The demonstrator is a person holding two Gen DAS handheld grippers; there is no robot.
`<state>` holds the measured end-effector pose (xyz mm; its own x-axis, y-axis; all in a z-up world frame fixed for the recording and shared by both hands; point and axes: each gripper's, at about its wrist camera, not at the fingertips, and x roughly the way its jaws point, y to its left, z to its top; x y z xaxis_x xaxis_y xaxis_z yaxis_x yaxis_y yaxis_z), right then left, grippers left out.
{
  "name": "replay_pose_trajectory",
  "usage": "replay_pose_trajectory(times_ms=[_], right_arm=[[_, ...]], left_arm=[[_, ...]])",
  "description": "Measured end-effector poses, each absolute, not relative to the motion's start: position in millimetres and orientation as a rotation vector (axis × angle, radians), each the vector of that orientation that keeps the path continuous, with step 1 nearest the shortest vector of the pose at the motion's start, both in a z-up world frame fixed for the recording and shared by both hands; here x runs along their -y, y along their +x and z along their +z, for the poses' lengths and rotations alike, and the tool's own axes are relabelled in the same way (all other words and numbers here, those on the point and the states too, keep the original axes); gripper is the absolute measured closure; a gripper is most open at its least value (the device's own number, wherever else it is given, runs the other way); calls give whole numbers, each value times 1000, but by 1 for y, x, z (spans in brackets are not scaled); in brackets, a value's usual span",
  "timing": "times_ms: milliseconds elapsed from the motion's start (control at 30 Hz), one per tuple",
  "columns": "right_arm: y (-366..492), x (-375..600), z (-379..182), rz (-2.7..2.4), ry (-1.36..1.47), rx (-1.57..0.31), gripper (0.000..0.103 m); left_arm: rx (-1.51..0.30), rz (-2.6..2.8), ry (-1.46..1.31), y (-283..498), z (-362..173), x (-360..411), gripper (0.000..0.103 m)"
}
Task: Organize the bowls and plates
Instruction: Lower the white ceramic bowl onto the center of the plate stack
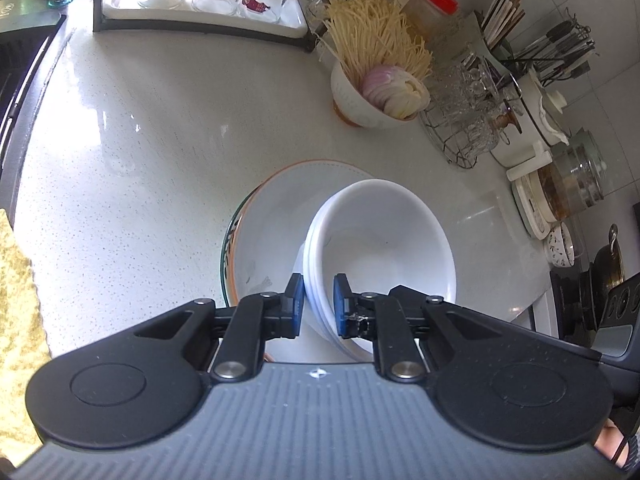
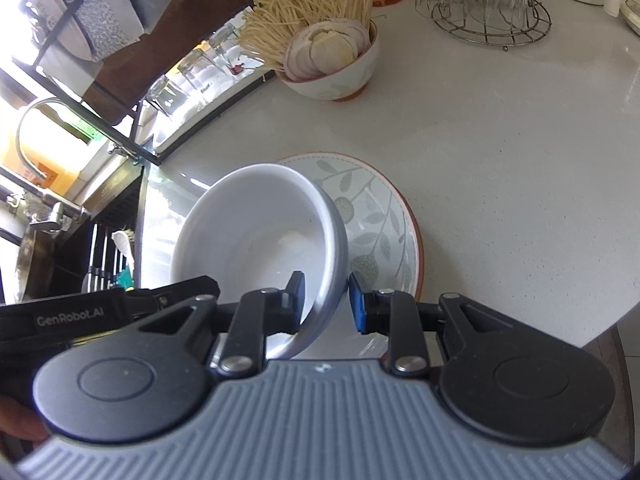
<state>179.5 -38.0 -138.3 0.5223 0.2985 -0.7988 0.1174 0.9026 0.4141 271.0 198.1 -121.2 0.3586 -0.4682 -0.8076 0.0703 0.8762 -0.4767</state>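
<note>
A stack of white bowls [image 1: 380, 236] hangs tilted over a pile of plates [image 1: 276, 196], the top one orange-rimmed. My left gripper [image 1: 319, 304] is shut on the near rim of the stack, one blue pad inside and one outside. In the right wrist view the white bowl [image 2: 256, 232] leans over a leaf-patterned plate [image 2: 380, 216]. My right gripper [image 2: 326, 300] is shut on the bowl's right rim. The left gripper's black body shows beside it at the lower left. I cannot tell whether the bowls touch the plate.
A bowl of enoki mushrooms and sliced onion [image 1: 376, 96] [image 2: 332, 64] stands behind the plates. A wire rack of glasses [image 1: 468, 120] [image 2: 488, 4] is at the back right. A tray of glasses [image 1: 200, 4] and a sink with faucet [image 2: 40, 200] lie left. A stove [image 1: 600, 292] is right.
</note>
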Motion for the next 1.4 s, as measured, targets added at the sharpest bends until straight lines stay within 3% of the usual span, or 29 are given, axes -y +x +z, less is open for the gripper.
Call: replay_pose_trajectory(times_ms=[1233,1333,1400], right_arm=[[185,39,-145,34,455,-1020,74],[186,43,-141,50,461,-1013,73],[185,45,-137,61,455,-1001,59]], left_arm=[[-1178,-408,-285,286,-131,-182,84],[-1151,-372,-285,283,-123,-184,76],[-1128,-351,-284,280,-116,-186,74]])
